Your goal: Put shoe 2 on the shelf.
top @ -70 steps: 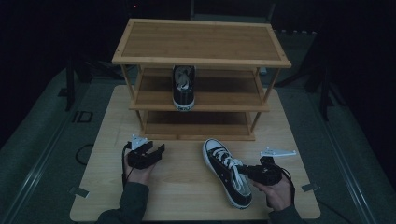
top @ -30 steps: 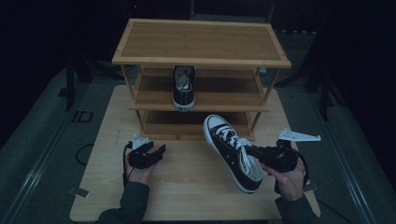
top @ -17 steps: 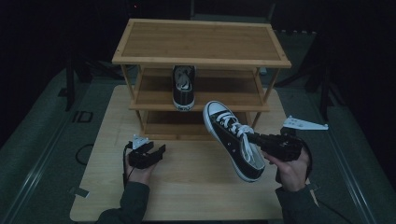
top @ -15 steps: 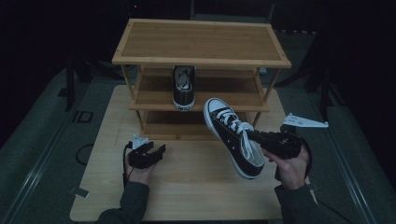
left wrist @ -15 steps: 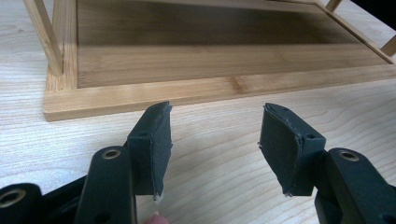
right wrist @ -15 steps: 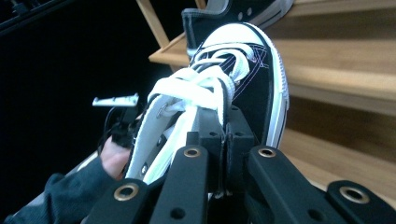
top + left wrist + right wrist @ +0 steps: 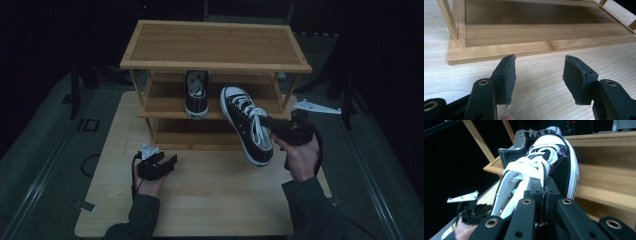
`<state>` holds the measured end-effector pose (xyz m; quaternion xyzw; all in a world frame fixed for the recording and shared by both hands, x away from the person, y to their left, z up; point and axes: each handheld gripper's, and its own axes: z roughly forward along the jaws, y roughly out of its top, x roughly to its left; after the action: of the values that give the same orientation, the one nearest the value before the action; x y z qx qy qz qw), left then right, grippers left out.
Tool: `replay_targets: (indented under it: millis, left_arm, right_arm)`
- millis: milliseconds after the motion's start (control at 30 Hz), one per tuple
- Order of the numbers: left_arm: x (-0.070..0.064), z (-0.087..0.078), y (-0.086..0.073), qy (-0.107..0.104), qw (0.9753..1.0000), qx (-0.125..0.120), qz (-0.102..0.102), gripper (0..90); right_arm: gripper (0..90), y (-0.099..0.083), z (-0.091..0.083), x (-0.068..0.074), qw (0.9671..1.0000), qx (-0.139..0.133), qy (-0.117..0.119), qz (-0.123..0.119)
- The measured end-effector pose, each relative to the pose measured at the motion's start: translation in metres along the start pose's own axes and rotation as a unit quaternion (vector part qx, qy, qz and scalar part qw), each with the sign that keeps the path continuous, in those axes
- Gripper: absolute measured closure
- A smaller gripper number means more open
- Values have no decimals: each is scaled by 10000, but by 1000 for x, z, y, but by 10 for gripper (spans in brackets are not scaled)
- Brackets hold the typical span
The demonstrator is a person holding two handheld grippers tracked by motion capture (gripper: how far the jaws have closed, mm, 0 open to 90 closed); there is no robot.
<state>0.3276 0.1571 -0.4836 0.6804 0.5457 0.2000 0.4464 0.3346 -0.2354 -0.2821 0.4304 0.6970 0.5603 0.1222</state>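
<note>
**Sneaker raised before the rack**

Black sneaker [image 7: 247, 127] held off the counter [image 7: 210, 200], just in front of the shoe rack [image 7: 215, 47], toe toward its middle shelf. Clamped at the side by the right hand-held gripper [image 7: 270, 126]. Left hand-held gripper [image 7: 167, 161] spread wide, grasping nothing, low before the rack's bottom shelf.

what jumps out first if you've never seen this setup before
A black-and-white sneaker hangs in the air in front of the wooden shoe rack, clamped by its side by the right hand-held gripper. Its twin already stands on the rack's middle shelf. Lower left, the left hand-held gripper rests open and empty on the pale table.
</note>
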Motion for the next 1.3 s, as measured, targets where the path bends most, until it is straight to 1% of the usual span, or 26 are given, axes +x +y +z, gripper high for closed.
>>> replay_targets:
  millis: [133, 200, 233, 267, 333, 367, 400, 433, 467, 700, 867, 900, 1000, 1033, 1067, 1200, 1233, 1267, 1300]
  left_arm:
    - [0, 0, 0, -1, 10000, 10, 3, 438]
    - [0, 0, 0, 8, 10000, 5, -7, 443]
    - [0, 0, 0, 8, 10000, 5, -7, 444]
    - [0, 0, 0, 13, 10000, 6, -8, 446]
    - [0, 0, 0, 13, 10000, 9, -8, 447]
    - [0, 0, 0, 13, 10000, 9, -8, 447]
    - [0, 0, 0, 9, 10000, 9, -5, 447]
    - [0, 0, 0, 9, 10000, 9, -5, 446]
    - [0, 0, 0, 8, 10000, 7, -8, 446]
    - [1, -1, 0, -3, 10000, -7, -17, 443]
    - [2, -1, 1, -4, 10000, -12, -28, 444]
    - [2, -1, 1, -4, 10000, -12, -28, 444]
    - [1, -1, 1, -8, 10000, -16, -26, 444]
    - [1, -1, 1, -8, 10000, -16, -26, 444]
    - [1, -1, 1, -12, 10000, -22, -31, 444]
    - [3, -2, 1, -9, 10000, -27, -41, 444]
    - [3, -2, 1, -9, 10000, -27, -41, 444]
    - [3, -2, 1, -12, 10000, -41, -72, 444]
    - [4, -2, 1, -17, 10000, -44, -77, 444]
  right_arm:
    - [883, 6, 11, -3, 9999, -43, -130, -15]
    - [883, 8, 17, -5, 9998, -64, -187, 30]
    - [883, 8, 17, -5, 9998, -64, -187, 30]
    - [883, 11, 23, -7, 9996, -79, -250, 55]
    - [883, 13, 29, -9, 9994, -105, -328, 106]
    - [883, 13, 29, -9, 9994, -105, -328, 106]
    - [882, 15, 35, -10, 9990, -137, -387, 165]
    - [882, 15, 35, -10, 9990, -137, -387, 165]
    - [882, 18, 41, -11, 9986, -180, -442, 234]
    - [882, 26, 62, -11, 9974, -256, -590, 331]
    - [882, 32, 76, -9, 9963, -334, -726, 312]
    - [882, 32, 76, -9, 9963, -334, -726, 312]
    - [882, 35, 89, -7, 9952, -413, -785, 410]
    - [882, 35, 89, -7, 9952, -413, -785, 410]
    - [882, 36, 96, -6, 9947, -426, -808, 464]
    - [882, 37, 108, -4, 9934, -457, -873, 583]
    - [882, 37, 108, -4, 9934, -457, -873, 583]
    - [882, 38, 115, -4, 9926, -503, -890, 655]
    - [882, 38, 117, -4, 9920, -516, -922, 688]
